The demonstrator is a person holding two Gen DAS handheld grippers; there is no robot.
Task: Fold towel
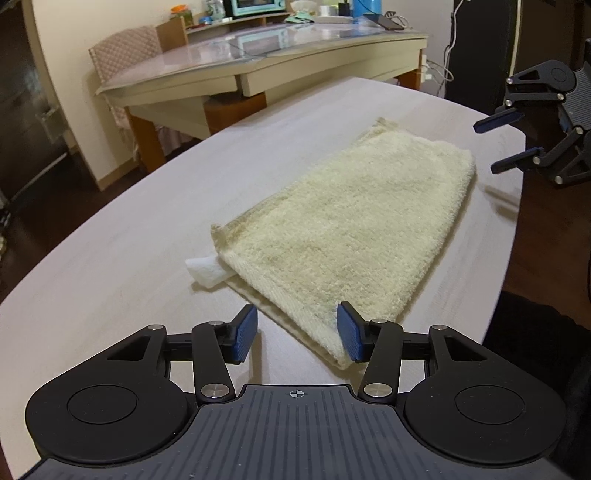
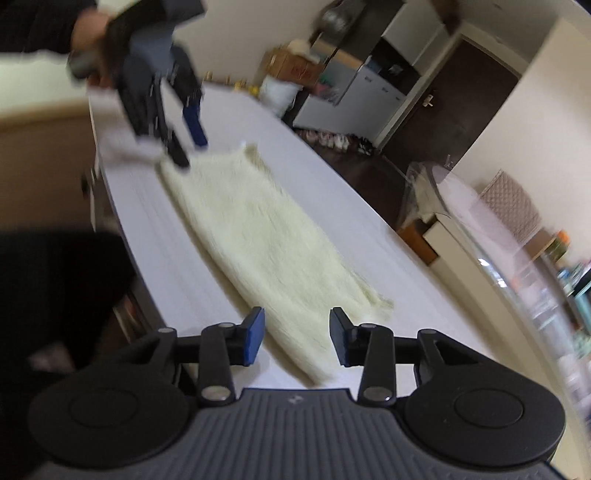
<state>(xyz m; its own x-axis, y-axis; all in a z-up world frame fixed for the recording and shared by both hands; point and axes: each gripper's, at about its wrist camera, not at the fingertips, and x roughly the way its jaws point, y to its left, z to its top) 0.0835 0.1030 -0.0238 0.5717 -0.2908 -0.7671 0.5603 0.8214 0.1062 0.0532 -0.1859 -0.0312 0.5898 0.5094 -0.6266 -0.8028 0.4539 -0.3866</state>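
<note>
One folded towel [image 1: 343, 229] lies lengthwise, seemingly flat, between both open grippers.

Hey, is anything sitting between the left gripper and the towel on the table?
Nothing visible. The left gripper hangs open right over the near corner of the towel, with only bare table around it.

a home: dining table [image 1: 258, 59], toaster oven [image 1: 258, 7], shoes [image 2: 332, 140].

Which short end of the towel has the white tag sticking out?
The end by the left gripper: a white tag pokes from under the pale yellow terry towel there; the far end shows none.
</note>
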